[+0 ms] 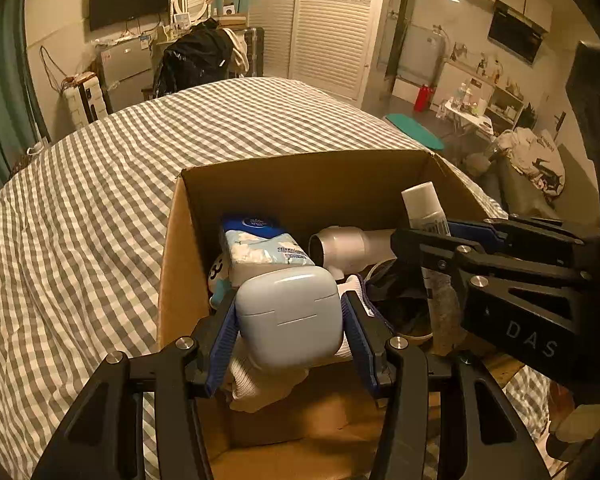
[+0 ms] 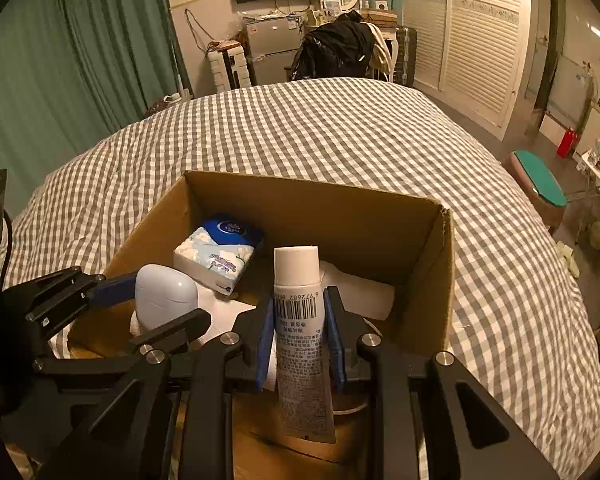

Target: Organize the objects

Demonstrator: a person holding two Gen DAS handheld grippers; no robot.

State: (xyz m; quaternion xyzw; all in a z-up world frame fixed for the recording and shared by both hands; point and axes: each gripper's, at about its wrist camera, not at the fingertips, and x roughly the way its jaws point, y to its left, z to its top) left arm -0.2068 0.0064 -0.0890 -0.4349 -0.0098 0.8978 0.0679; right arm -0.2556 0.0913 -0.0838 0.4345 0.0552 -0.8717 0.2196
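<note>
My left gripper (image 1: pixel 288 312) is shut on a pale blue earbud case (image 1: pixel 290 314) and holds it over the open cardboard box (image 1: pixel 300 184). My right gripper (image 2: pixel 298 316) is shut on a white tube with a barcode (image 2: pixel 300 320), cap up, also over the box (image 2: pixel 320 208). Each gripper shows in the other's view: the right one with the tube (image 1: pixel 426 210), the left one with the case (image 2: pixel 164 296). In the box lie a blue tissue pack (image 1: pixel 260 248), a white hair dryer (image 1: pixel 348 246), white cloth (image 1: pixel 256 380) and something dark (image 1: pixel 400 300).
The box stands on a bed with a grey-and-white checked cover (image 1: pixel 100 200). Beyond the bed are a chair with a black jacket (image 2: pixel 340 48), a small fridge (image 2: pixel 268 48) and louvred wardrobe doors (image 2: pixel 480 32). A teal-topped stool (image 2: pixel 540 184) stands to the right.
</note>
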